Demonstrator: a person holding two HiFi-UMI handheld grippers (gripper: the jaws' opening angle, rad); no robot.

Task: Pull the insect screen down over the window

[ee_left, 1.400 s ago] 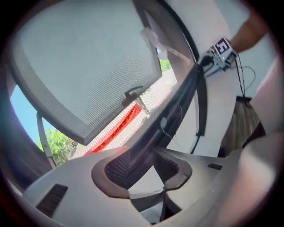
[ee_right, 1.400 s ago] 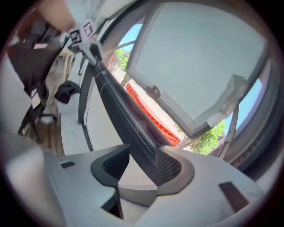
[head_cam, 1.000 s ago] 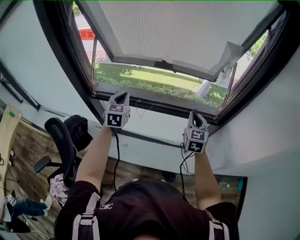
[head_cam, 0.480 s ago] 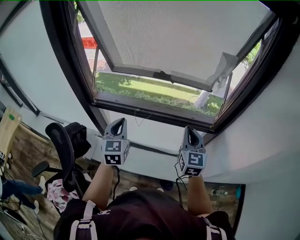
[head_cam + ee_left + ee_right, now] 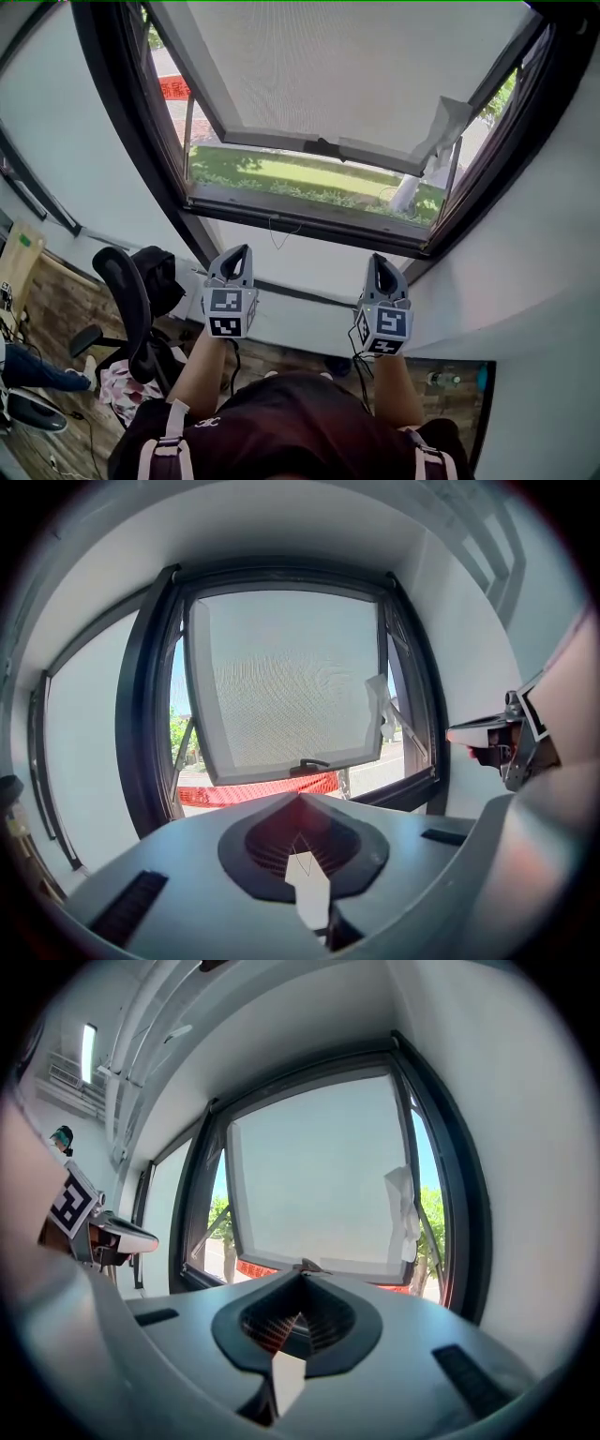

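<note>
Grey left gripper and right gripper, all jaws closed on nothing, hover under the black window frame, well below the part-lowered pale mesh insect screen; gripping its 1 small dark centre handle and pulling straight down looks best.

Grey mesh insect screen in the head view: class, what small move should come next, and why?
Probably raise the right hand-held gripper toward the small dark handle on the bottom rail of the grey mesh insect screen and open it. Both it and the left hand-held gripper are shut, empty, below the dark sill; grass shows under the screen.
</note>
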